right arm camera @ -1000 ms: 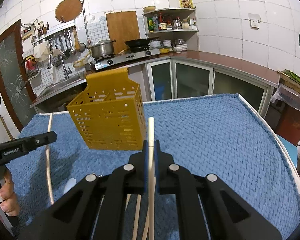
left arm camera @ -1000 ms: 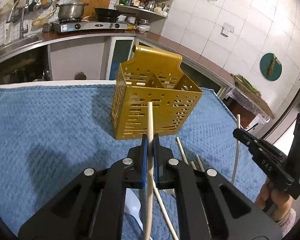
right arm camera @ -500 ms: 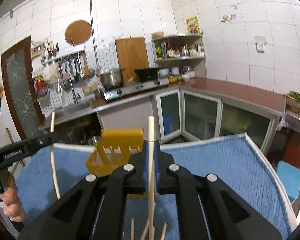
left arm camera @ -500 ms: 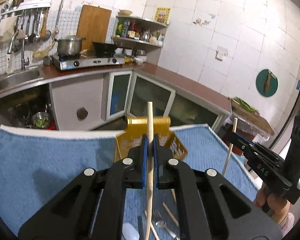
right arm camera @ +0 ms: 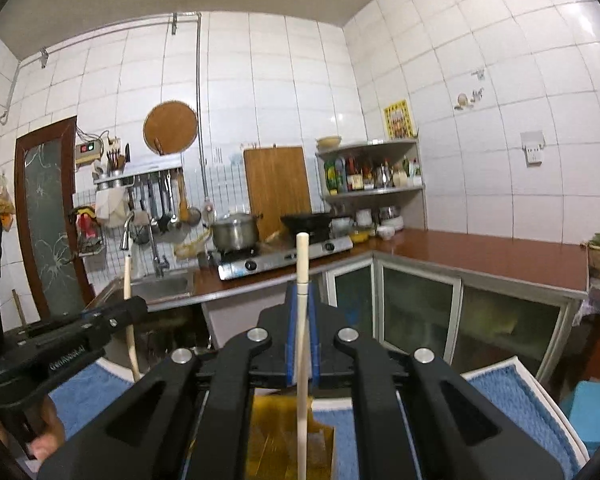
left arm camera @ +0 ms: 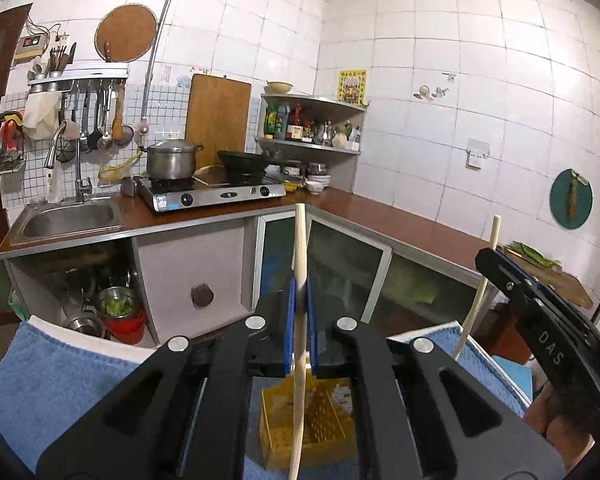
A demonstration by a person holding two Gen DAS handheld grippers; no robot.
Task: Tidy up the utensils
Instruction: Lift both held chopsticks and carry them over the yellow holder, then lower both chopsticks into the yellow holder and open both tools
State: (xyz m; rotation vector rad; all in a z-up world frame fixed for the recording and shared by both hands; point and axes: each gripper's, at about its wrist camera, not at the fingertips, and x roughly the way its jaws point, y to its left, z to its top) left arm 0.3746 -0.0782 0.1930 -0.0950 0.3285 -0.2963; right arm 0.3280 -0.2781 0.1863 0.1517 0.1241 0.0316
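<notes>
Left tongs clamped on one chopstick, right tongs clamped on another; both sticks upright. Yellow utensil basket sits directly below each, on the blue-towelled tabletop. Advice: keep sticks vertical, lower into one compartment, release low.

Both fisheye views ride just behind their own jaws and look forward along them, nearly level, across the room at the kitchen wall. The left wrist view faces the stove at 12 o'clock, the sink at 10 o'clock, and the right gripper entering at 3 o'clock. The right wrist view sits a little to the right, with the same stove at 12 o'clock and the left gripper at 9 o'clock. Each looks steeply down at 6 o'clock onto the yellow basket and the blue towel close below. Shared: counter, corner shelf, cutting board.
</notes>
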